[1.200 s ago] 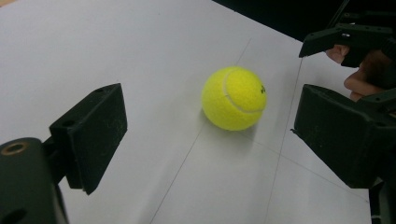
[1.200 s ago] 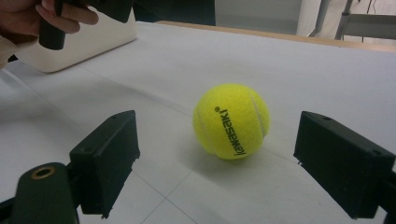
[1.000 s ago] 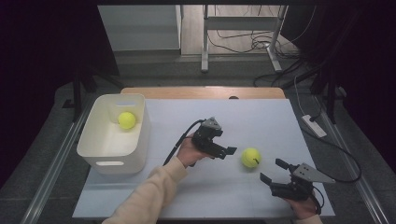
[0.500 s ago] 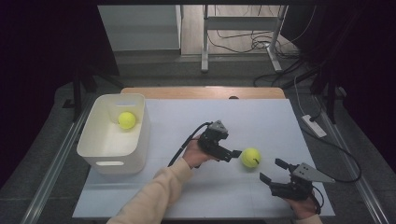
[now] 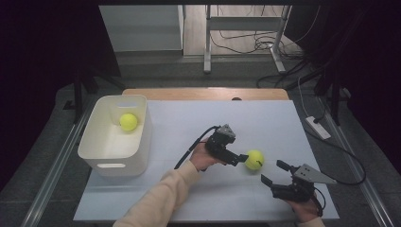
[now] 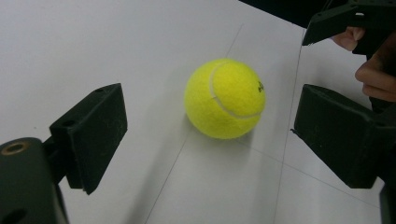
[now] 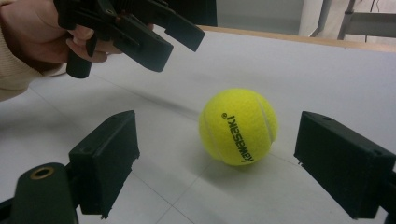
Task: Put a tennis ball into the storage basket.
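Note:
A yellow tennis ball (image 5: 254, 159) lies on the white table sheet (image 5: 189, 123), right of centre. My left gripper (image 5: 239, 158) comes at it from the left, open, its tips just short of the ball. In the left gripper view the ball (image 6: 225, 98) sits ahead between the wide black jaws, untouched by either. My right gripper (image 5: 273, 172) rests low at the front right, open and pointed at the ball (image 7: 238, 126), which lies beyond its jaws with the left gripper (image 7: 163, 37) above and behind it. A second yellow ball (image 5: 128, 121) lies inside the white bin (image 5: 142, 137).
The white bin stands at the table's left side. A wooden strip (image 5: 203, 93) runs along the table's far edge. Cables and a power strip (image 5: 318, 127) lie on the floor to the right. The right gripper's jaw (image 6: 336, 21) and a hand show in the left gripper view's top right corner.
My left gripper has moved right and slightly down, closing in on the ball on the table. The right gripper and both balls have stayed put.

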A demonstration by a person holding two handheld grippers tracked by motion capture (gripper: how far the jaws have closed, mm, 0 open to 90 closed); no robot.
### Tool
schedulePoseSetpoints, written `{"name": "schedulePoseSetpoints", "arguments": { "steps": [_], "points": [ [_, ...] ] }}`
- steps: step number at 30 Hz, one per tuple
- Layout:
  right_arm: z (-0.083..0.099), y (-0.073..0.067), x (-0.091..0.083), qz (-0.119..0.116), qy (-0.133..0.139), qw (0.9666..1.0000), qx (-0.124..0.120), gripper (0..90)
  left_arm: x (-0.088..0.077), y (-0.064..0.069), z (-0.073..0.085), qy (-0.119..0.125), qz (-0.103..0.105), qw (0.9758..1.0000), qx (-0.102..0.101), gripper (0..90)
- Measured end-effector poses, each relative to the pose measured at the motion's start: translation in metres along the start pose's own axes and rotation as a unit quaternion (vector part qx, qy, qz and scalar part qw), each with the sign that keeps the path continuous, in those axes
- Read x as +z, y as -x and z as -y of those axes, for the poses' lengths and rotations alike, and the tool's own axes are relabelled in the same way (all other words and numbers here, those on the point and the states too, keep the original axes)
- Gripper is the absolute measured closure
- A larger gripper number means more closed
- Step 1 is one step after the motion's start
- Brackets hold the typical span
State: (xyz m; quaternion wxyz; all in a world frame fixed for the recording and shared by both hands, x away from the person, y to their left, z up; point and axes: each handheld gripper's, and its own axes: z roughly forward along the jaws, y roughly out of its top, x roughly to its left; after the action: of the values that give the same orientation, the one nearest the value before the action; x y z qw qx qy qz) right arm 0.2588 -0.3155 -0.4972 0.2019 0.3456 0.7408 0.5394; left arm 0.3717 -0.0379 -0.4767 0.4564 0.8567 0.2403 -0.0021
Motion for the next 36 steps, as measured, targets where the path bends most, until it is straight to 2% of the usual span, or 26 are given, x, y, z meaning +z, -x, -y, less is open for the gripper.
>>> {"name": "schedulePoseSetpoints", "arguments": {
  "steps": [9,15,36],
  "points": [
    [-0.001,0.002,-0.003,0.002,0.005,1.0000,0.005,13.0,0.010,0.001,0.001,-0.006,0.003,1.0000,0.001,10.7],
    [-0.002,0.001,-0.003,0.000,0.009,0.9999,0.006,12.9,0.015,0.003,0.001,-0.012,0.002,0.9999,0.010,10.6],
    [-0.003,0.002,-0.005,0.003,0.017,0.9998,0.011,12.9,0.034,0.007,0.000,-0.020,0.011,0.9996,0.014,10.1]
  ]
}}
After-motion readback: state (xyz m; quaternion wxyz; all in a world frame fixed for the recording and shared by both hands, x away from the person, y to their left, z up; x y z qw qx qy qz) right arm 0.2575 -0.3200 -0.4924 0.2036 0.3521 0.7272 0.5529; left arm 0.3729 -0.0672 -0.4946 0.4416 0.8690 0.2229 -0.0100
